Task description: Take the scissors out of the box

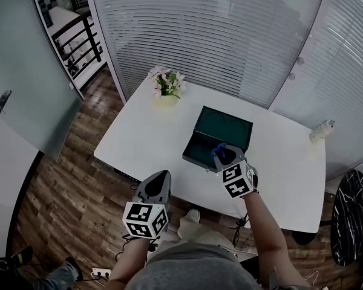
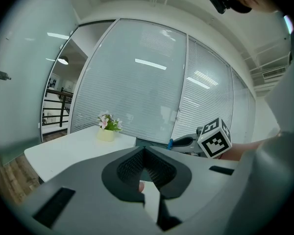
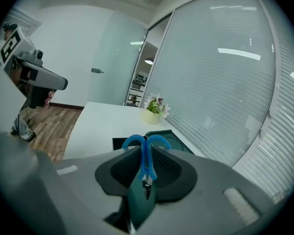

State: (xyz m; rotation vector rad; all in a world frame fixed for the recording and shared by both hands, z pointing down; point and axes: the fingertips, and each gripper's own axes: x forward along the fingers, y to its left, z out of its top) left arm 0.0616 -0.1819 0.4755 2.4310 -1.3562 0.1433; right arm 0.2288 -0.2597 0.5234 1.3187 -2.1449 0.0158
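Note:
The open dark green box (image 1: 218, 136) lies on the white table (image 1: 146, 132). My right gripper (image 1: 225, 154) hovers just over the box's near edge, shut on the scissors (image 1: 218, 150). In the right gripper view the scissors (image 3: 146, 148) stand upright between the jaws of the right gripper (image 3: 146, 166), blue handle loops on top and the blades in a dark teal sheath, with the box (image 3: 162, 135) behind. My left gripper (image 1: 160, 179) hangs at the table's front edge with nothing in it. In its own view the left gripper (image 2: 146, 154) has its jaw tips together.
A pot of pink flowers (image 1: 167, 89) stands at the table's far left corner. A small white object (image 1: 322, 130) sits at the far right edge. Glass walls with blinds close the back. A black marbled seat (image 1: 351, 215) is on the right.

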